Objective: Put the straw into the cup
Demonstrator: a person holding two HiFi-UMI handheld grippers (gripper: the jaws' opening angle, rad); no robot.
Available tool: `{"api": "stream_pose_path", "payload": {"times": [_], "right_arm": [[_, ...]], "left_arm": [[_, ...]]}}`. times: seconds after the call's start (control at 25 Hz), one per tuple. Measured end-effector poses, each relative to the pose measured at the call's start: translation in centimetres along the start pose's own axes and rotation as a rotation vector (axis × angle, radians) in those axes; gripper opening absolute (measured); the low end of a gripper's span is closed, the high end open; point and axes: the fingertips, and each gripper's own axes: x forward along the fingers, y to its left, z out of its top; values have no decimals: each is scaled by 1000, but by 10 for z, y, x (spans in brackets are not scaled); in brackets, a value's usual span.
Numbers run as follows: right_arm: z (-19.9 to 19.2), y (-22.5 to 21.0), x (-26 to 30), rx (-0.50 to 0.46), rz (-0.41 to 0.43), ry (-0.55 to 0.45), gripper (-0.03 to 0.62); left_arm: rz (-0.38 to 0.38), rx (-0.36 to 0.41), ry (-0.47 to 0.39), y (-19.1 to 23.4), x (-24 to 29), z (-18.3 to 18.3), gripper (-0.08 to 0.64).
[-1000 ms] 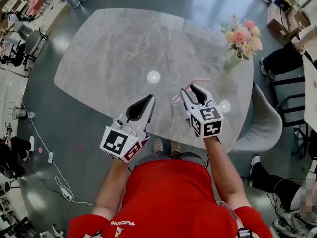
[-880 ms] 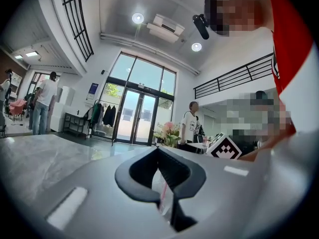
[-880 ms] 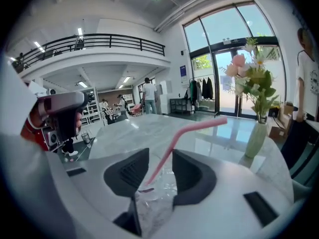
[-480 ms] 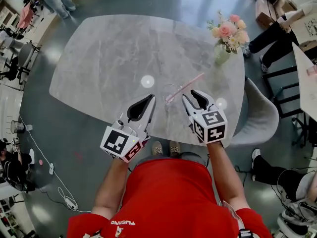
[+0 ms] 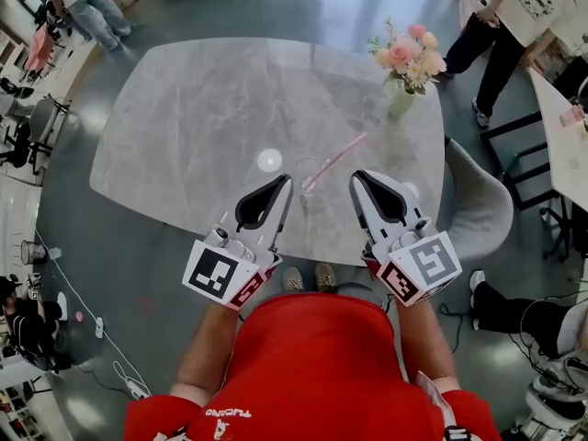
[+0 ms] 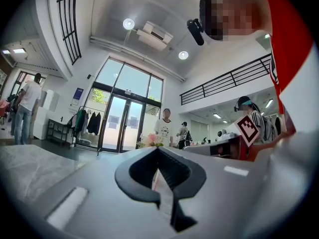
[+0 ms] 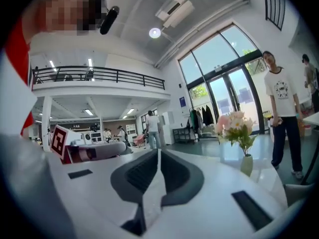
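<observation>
A: Head view, entry?
B: Straw [image 5: 335,157] stands in clear cup [image 5: 312,175], tip leaning to 2 o'clock, near the surface's [image 5: 202,99] 6 o'clock edge. Insertion looks done. Next: back both hands off without nudging it.
A: Left gripper view?
B: Left tongs [image 6: 158,153] clenched, empty.
A: Right gripper view?
B: Right tongs [image 7: 158,152] closing on nothing. Flowers [image 7: 237,128] at 3 o'clock. Writing: none legible; one square marker [image 7: 60,139] at 9 o'clock.
</observation>
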Motion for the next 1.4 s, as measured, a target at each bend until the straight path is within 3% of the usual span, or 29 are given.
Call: {"api": "stream_pose_path", "payload": {"times": [0.32, 1.4], "right_arm": [[20, 17, -26, -12, 14, -83, 2], [33, 41, -56, -23, 52, -96, 2]], "left_arm": [[-35, 25, -30, -20, -2, 15, 6], [-32, 38, -27, -41, -17, 19, 6]]}}
